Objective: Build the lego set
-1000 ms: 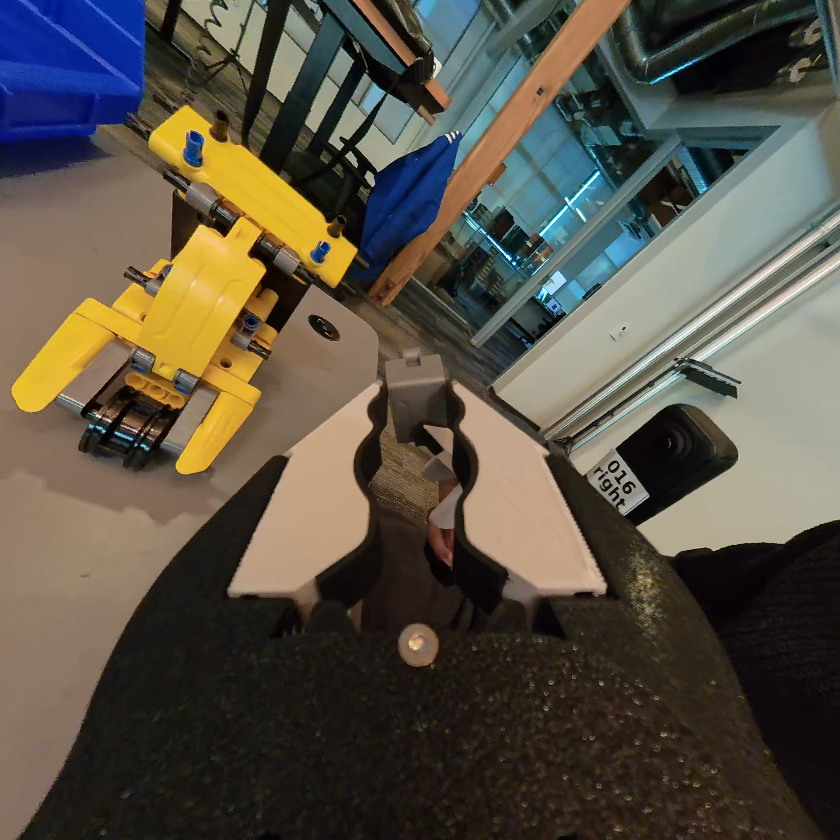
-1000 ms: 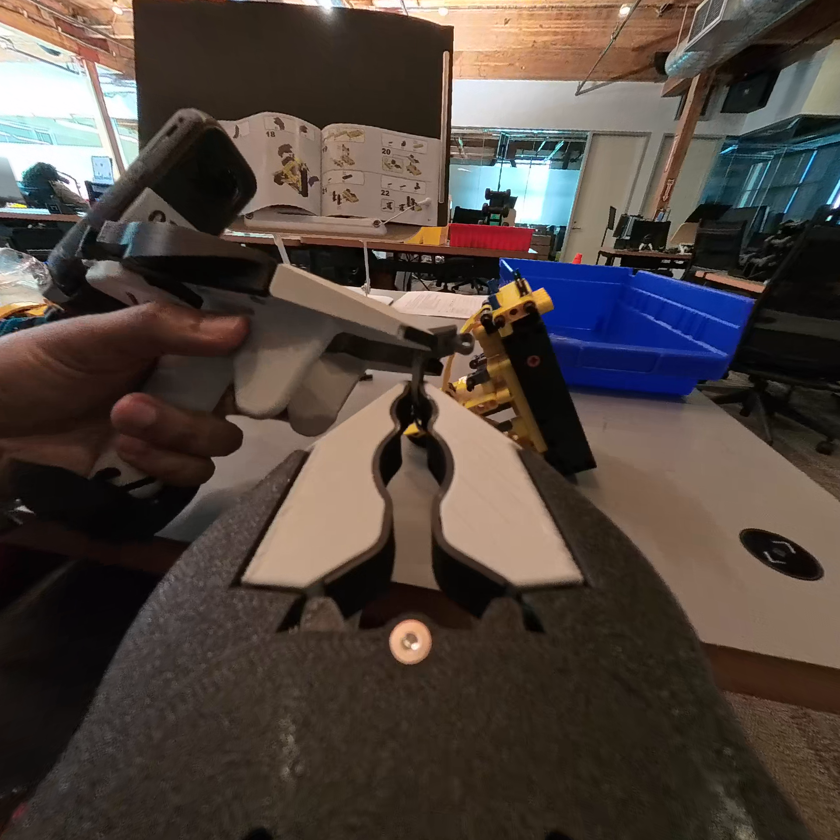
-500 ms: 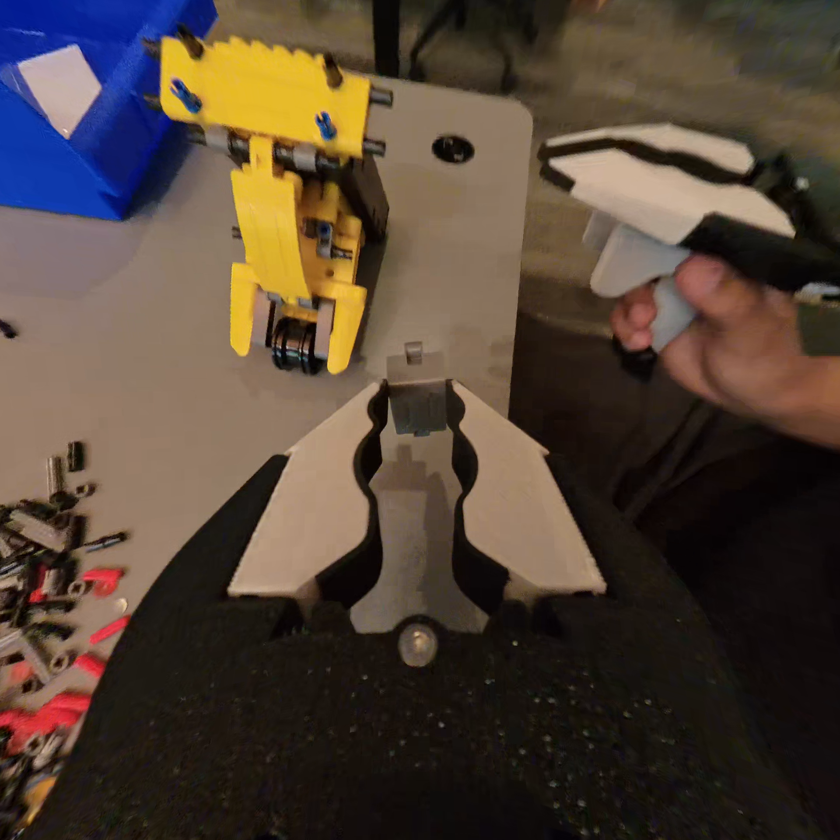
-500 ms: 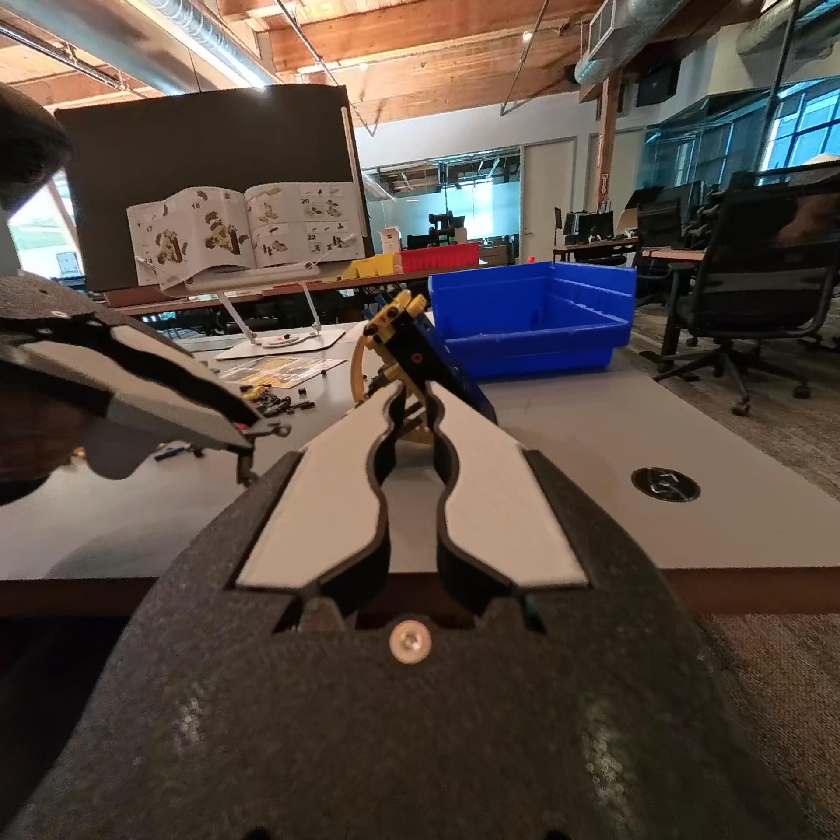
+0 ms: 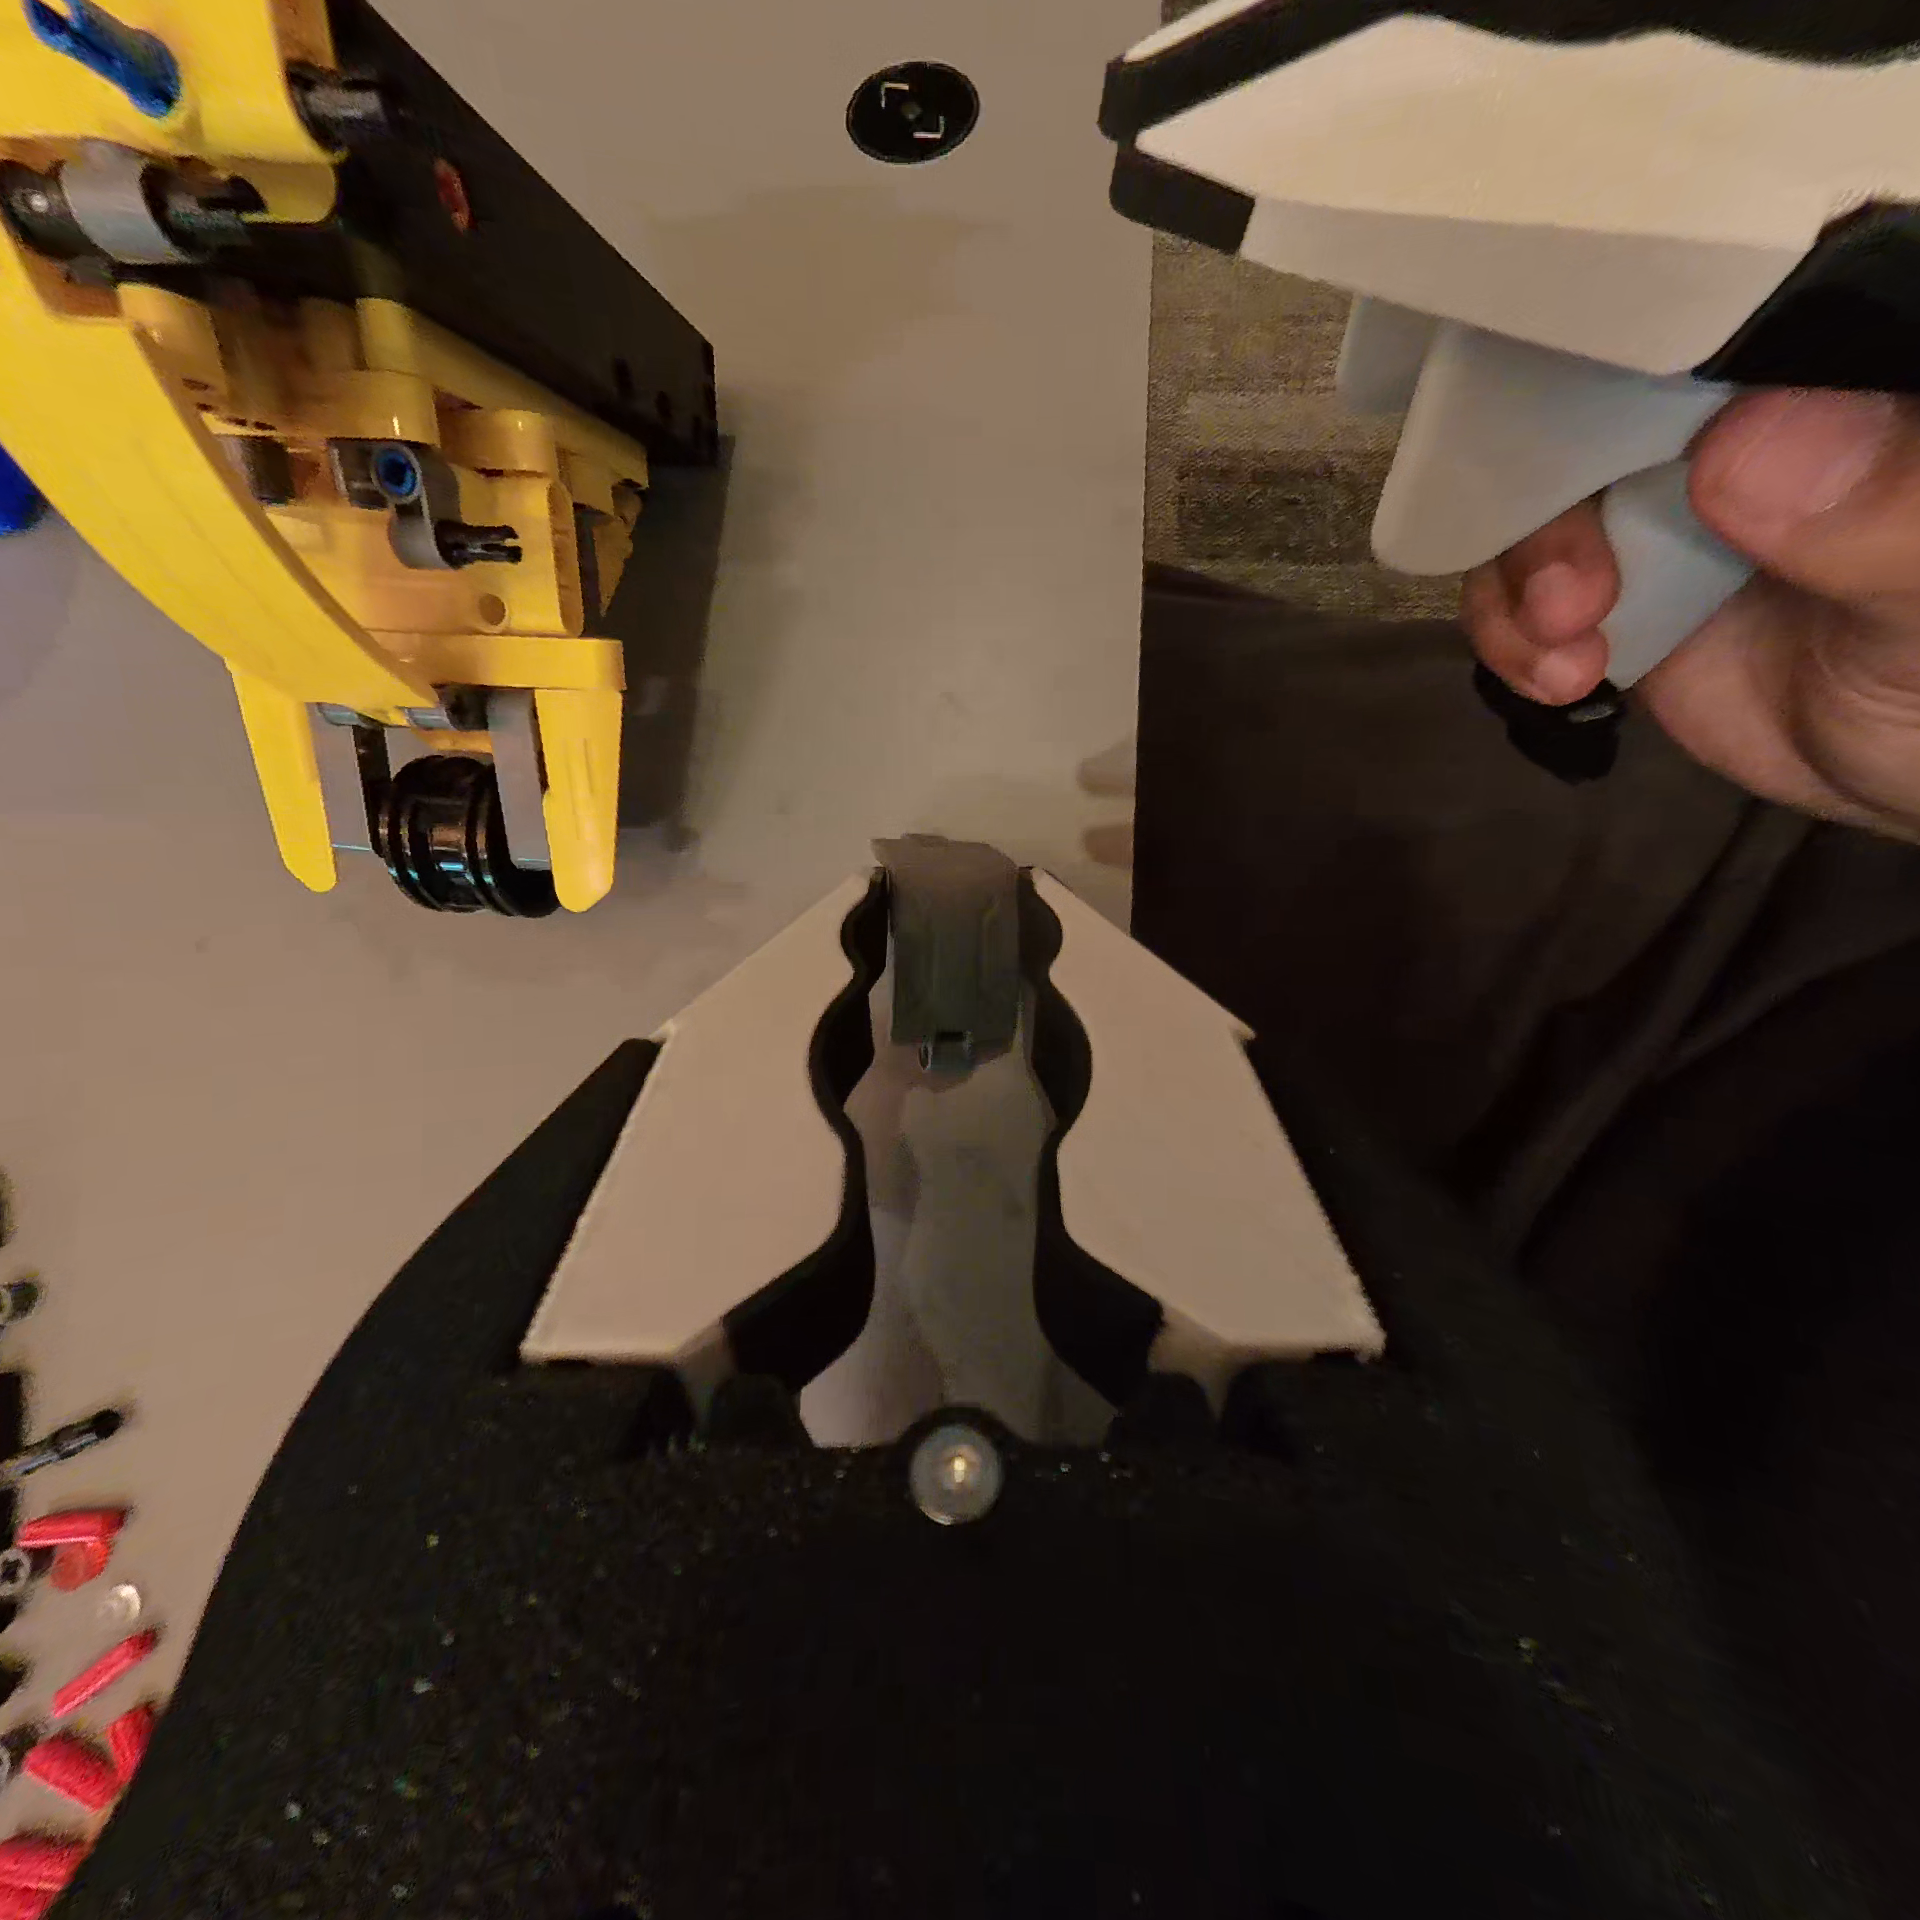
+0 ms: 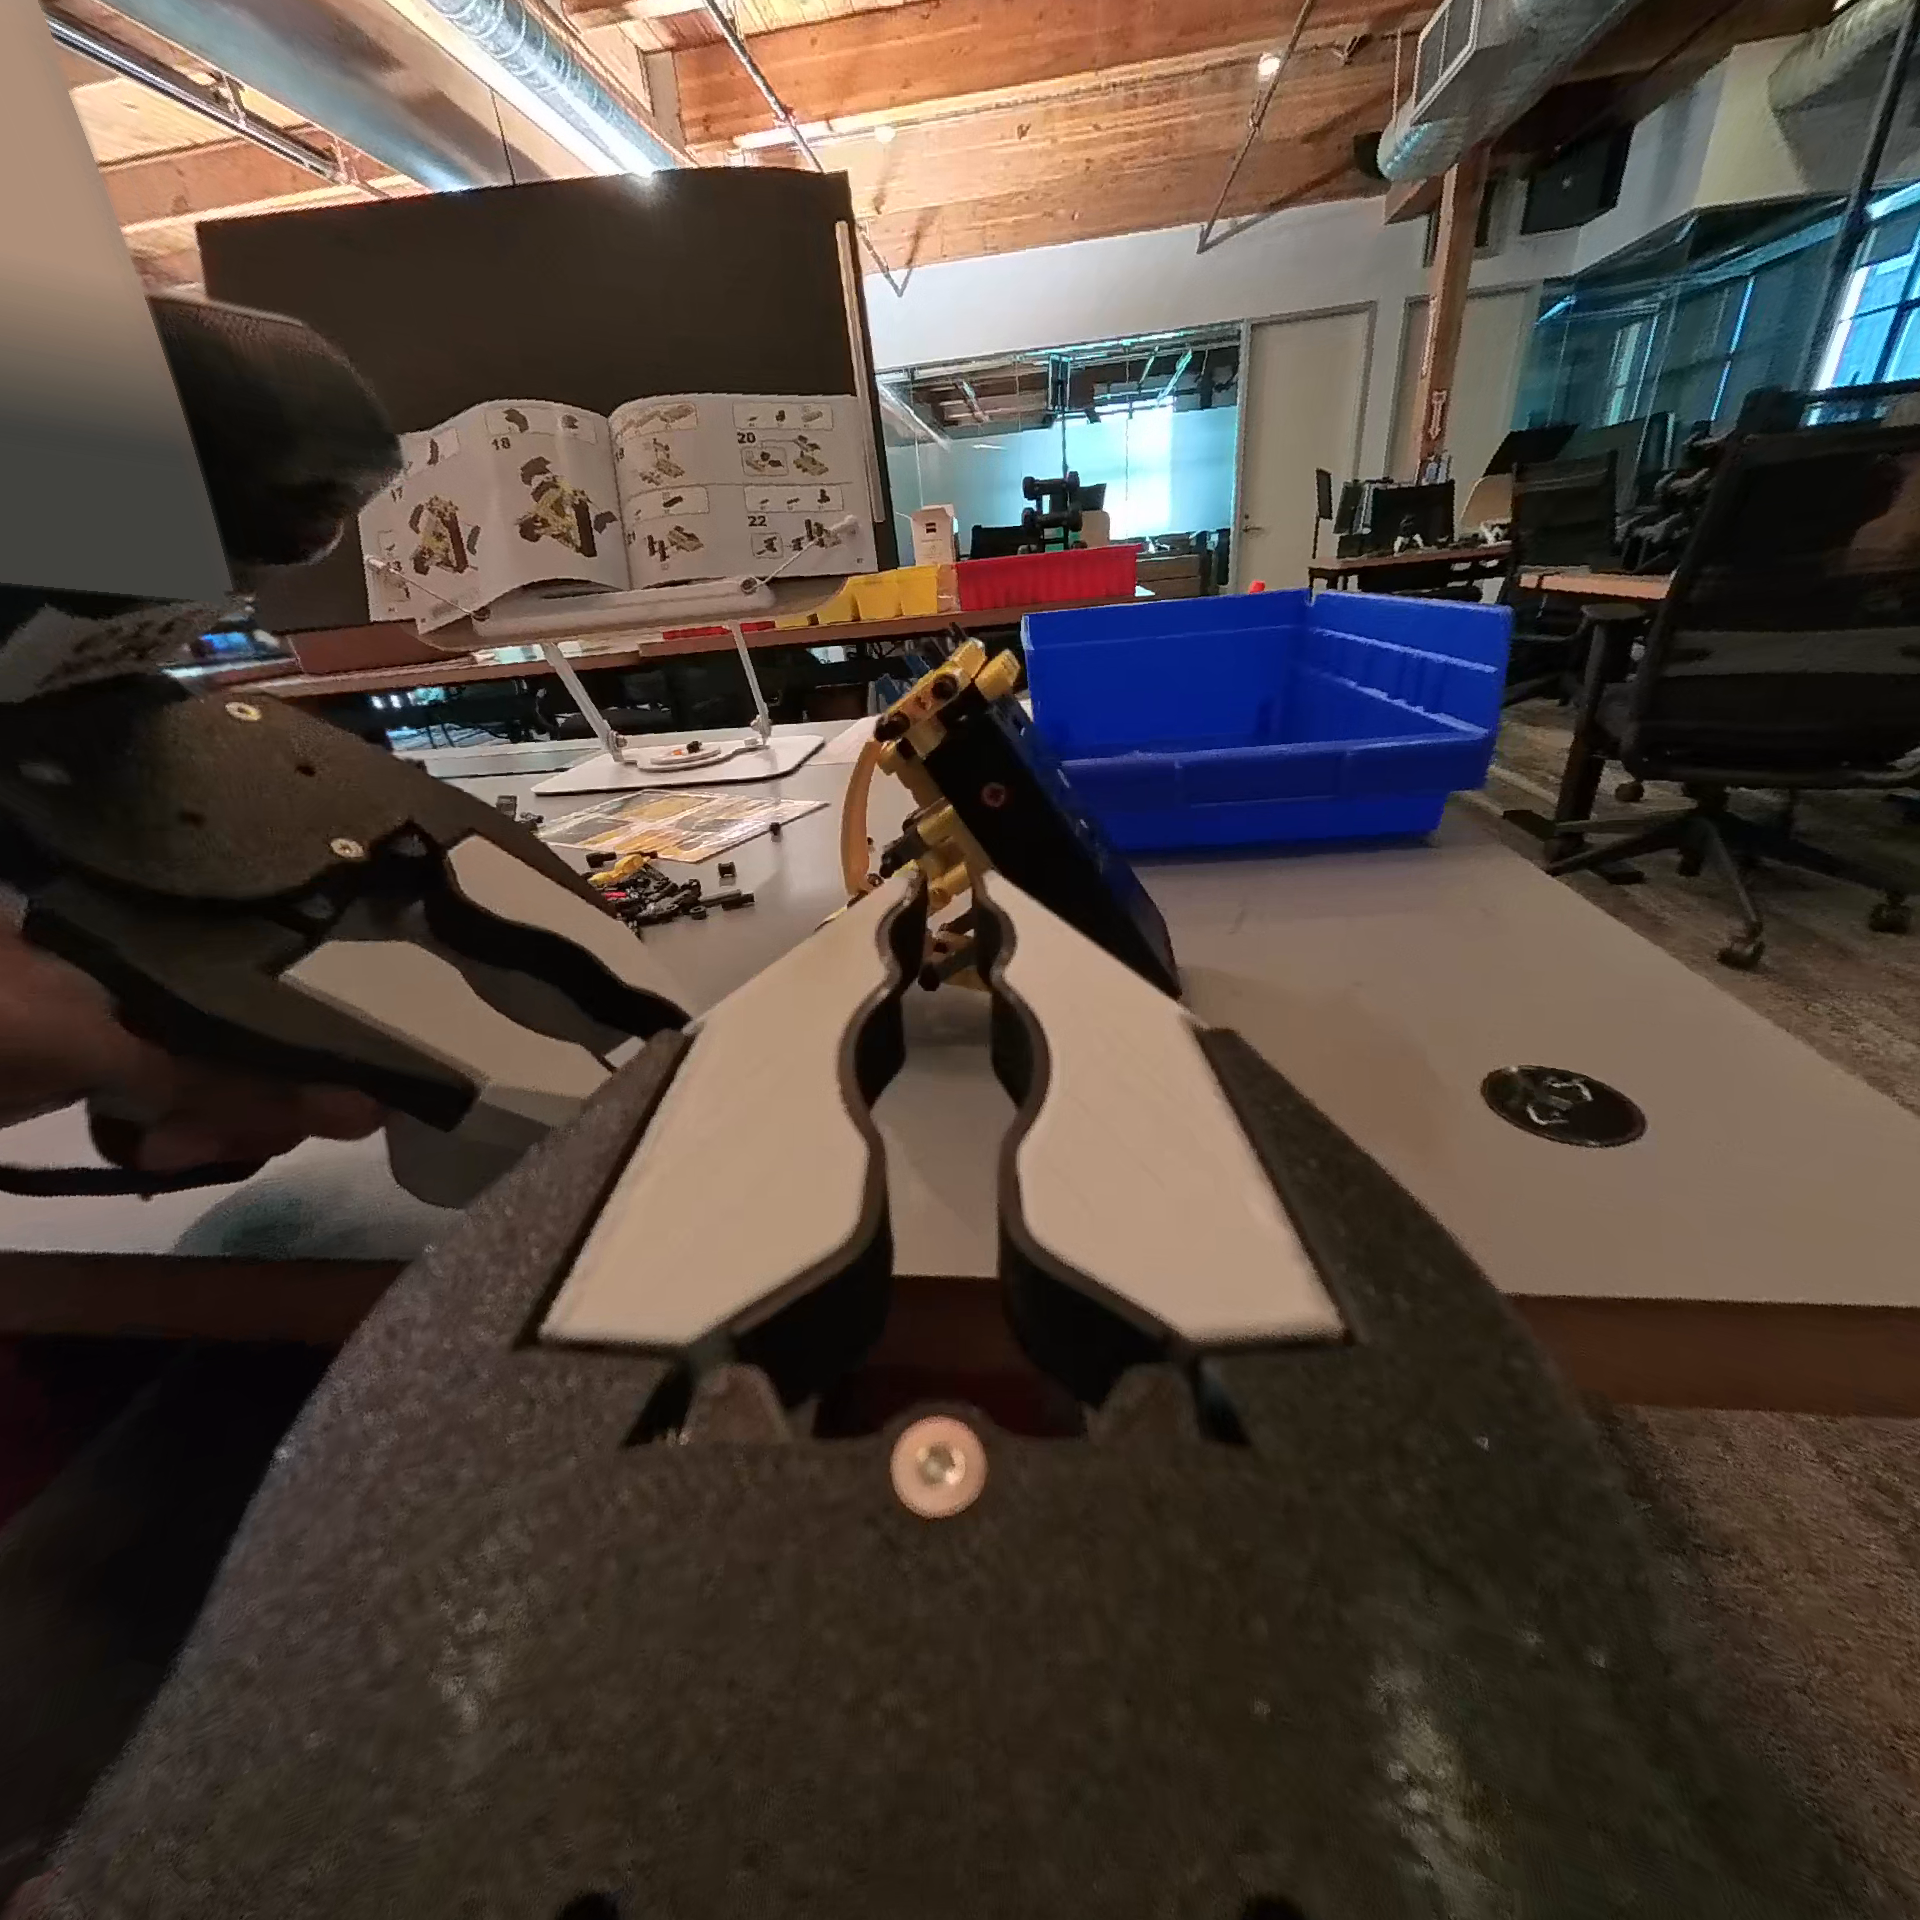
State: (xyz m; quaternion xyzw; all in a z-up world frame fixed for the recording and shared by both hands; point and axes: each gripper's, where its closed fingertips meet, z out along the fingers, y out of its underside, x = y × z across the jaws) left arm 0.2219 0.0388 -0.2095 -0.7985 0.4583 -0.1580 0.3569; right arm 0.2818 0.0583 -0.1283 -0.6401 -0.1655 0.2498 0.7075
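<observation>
My left gripper (image 5: pixel 951 894) is shut on a small dark grey building piece (image 5: pixel 951 966) and holds it just above the grey table (image 5: pixel 935 520). A yellow and black brick model (image 5: pixel 343 468) stands up and to its left, with a black wheel at its near end. My right gripper (image 6: pixel 943 914) is slightly open and empty, at the table's front edge, pointing at the same model (image 6: pixel 977 821). It also shows at the upper right of the left wrist view (image 5: pixel 1122 156), held by a hand (image 5: pixel 1766 644). The left gripper (image 6: pixel 665 1023) lies close to its left.
A blue bin (image 6: pixel 1268 727) stands behind the model. An open instruction booklet (image 6: pixel 623 509) rests on a stand at the back. Loose small parts lie on the table (image 6: pixel 665 894), and red and black ones at the left (image 5: pixel 73 1714). A round black grommet (image 5: pixel 912 109) sits in the tabletop. Office chairs (image 6: pixel 1766 675) stand to the right. Tip to tip, the grippers are about 10 cm apart.
My left gripper has swung down from facing the room to over the table near the model, still holding the grey piece. My right gripper's tips have parted and it has drawn away from the left.
</observation>
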